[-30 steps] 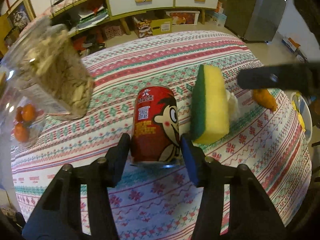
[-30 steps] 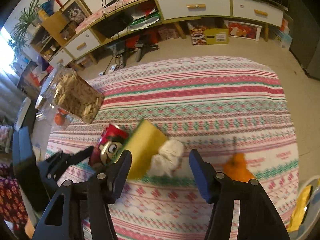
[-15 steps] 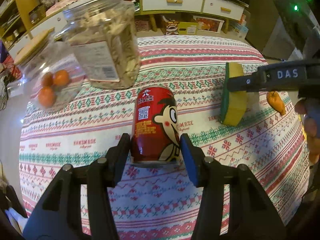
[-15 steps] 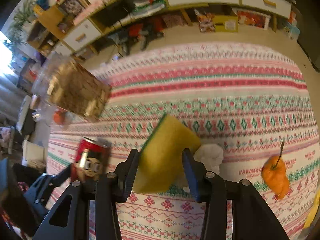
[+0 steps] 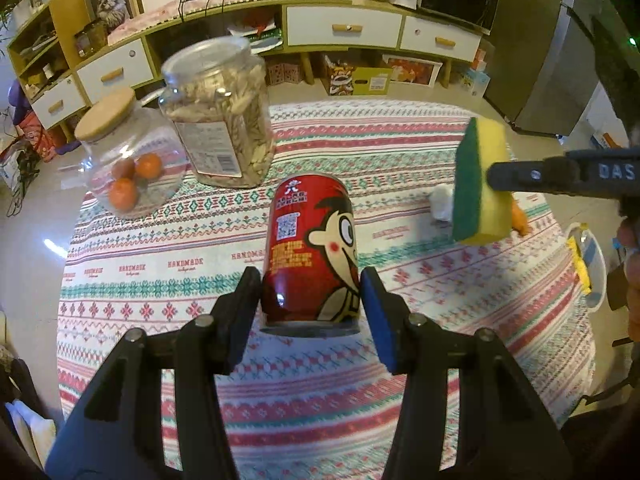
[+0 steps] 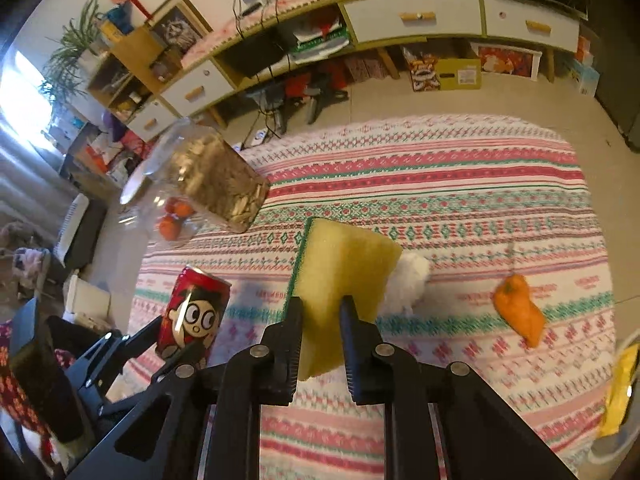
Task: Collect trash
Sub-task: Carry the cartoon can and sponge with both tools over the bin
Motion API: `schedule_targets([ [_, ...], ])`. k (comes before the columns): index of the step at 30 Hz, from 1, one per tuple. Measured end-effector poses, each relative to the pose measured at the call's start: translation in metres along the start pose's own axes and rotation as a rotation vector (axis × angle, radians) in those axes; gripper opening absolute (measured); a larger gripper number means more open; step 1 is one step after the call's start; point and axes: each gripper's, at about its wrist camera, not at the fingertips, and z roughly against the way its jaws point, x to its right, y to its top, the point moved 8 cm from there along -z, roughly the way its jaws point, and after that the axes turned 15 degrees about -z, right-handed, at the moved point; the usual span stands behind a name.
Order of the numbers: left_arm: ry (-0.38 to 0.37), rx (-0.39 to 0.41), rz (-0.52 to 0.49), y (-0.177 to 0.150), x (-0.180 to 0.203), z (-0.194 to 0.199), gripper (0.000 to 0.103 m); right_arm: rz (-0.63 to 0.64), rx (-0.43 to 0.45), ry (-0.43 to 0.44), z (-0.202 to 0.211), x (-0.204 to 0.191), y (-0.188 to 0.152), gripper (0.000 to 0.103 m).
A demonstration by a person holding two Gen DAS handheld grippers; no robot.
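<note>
the left gripper (image 5: 310, 308) is holding a red drink can (image 5: 312, 252) upright between its jaws, which are pressing on both sides of the can's lower half; the can is hanging clear above the tabletop (image 5: 168, 272) with its striped patterned cloth. the right gripper (image 6: 320, 320) is clamping a yellow sponge (image 6: 340, 280) with a green scouring side; its jaws have just been closing and are now squeezing the sponge narrow, lifted off the cloth. in the left wrist view the sponge (image 5: 482, 182) is standing on edge in the air to the right of the can. on the cloth behind the sponge a crumpled white tissue (image 6: 410, 284) is lying, and further right an orange peel (image 6: 520, 312). at the far left of the tabletop a jar of seeds (image 5: 220, 112) and a lidded glass jar (image 5: 128, 160) with small orange fruits are standing side by side.
</note>
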Motion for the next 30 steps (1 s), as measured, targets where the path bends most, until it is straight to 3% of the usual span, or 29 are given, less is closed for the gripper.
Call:
schedule_targets([
  [6,-0.017,0.027,-0.008,0.006,0.029,0.02,0.053,-0.016,0.048,-0.018,0.056,0.041,-0.017,0.019],
  [16,-0.079,0.072,-0.059,0.019,0.105,0.041,0.053,-0.128,0.149,-0.062,0.146,0.157,-0.043,0.019],
  [23,-0.131,0.093,-0.115,0.027,0.17,0.043,0.053,-0.237,0.204,-0.12,0.184,0.247,-0.061,0.019],
  [30,-0.179,0.091,-0.174,0.03,0.224,0.032,0.053,-0.395,0.213,-0.169,0.189,0.334,-0.073,0.019],
])
